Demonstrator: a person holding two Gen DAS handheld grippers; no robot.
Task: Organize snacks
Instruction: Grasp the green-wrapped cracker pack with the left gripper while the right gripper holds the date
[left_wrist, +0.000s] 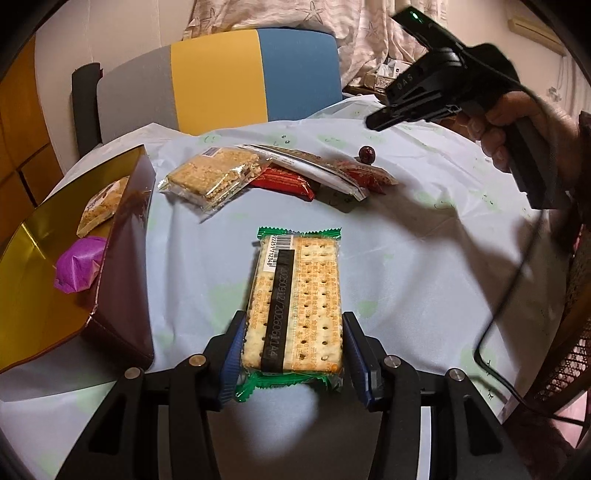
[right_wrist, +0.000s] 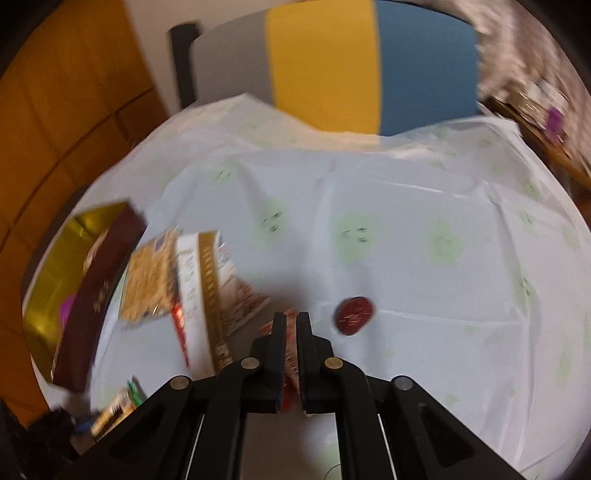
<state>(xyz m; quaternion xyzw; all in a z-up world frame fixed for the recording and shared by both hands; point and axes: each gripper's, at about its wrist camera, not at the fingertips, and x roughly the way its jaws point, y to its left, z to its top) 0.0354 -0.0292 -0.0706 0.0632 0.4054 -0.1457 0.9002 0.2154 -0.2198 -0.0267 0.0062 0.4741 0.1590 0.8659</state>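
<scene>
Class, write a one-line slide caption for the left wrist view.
Left hand-held gripper straddles a green-edged cracker packet beside the gold-lined box.

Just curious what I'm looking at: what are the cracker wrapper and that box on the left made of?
Cracker packet: clear glossy plastic film with green crimped ends; crackers show through. Box: probably cardboard, dark maroon outside, mirror-like gold foil lining inside, judging by its reflections.

Left gripper: fingers astride a green-edged cracker pack at the table's near edge. Gold-lined box, left edge: purple wrapper, one snack. Far side: grain bar, red packets, round red candy.
</scene>
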